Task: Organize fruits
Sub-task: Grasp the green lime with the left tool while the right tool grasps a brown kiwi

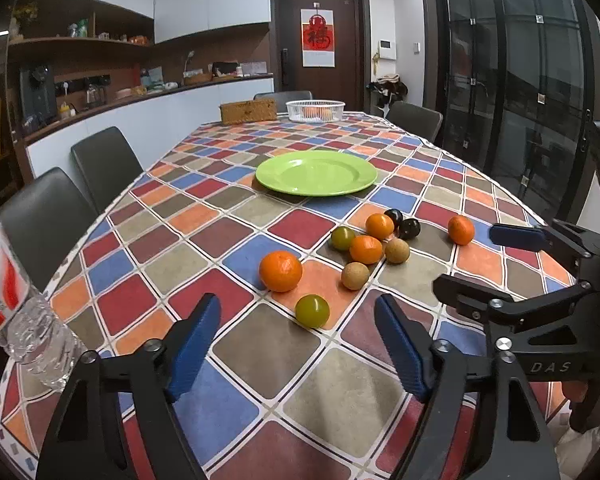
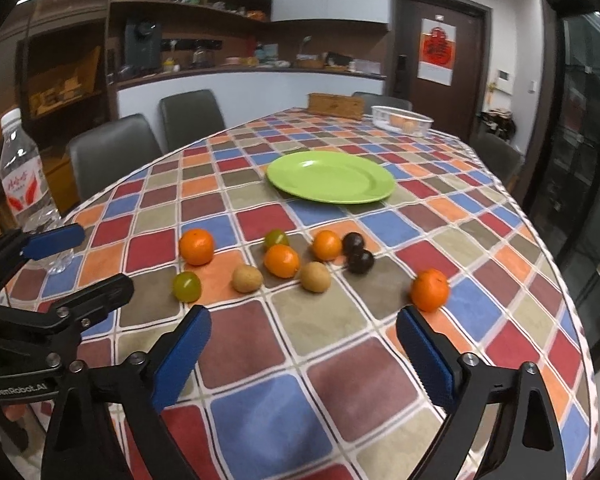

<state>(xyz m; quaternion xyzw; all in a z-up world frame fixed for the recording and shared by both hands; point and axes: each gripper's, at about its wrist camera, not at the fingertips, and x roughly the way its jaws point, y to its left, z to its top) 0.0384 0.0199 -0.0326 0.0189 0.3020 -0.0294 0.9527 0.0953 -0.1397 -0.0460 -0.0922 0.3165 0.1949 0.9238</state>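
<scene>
Loose fruit lies on the checked tablecloth in front of an empty green plate [image 1: 316, 172] [image 2: 330, 176]: several oranges, two green fruits, two brown ones and two dark ones. My left gripper [image 1: 297, 302] is open just above the cloth. A green fruit [image 1: 312, 311] sits at its fingertips, untouched, with a large orange [image 1: 280, 271] just beyond. My right gripper [image 2: 304, 312] is open over bare cloth. A lone orange [image 2: 429, 290] [image 1: 461, 230] sits just past its right fingertip. Each gripper shows at the edge of the other's view: right gripper [image 1: 466, 259], left gripper [image 2: 106, 258].
A water bottle [image 1: 16, 300] [image 2: 22, 176] stands at the table's left edge beside the left gripper. At the far end are a white basket [image 1: 315, 110] [image 2: 402, 120] holding fruit and a wicker box [image 1: 248, 111] [image 2: 334, 105]. Dark chairs [image 1: 104, 164] line the left side.
</scene>
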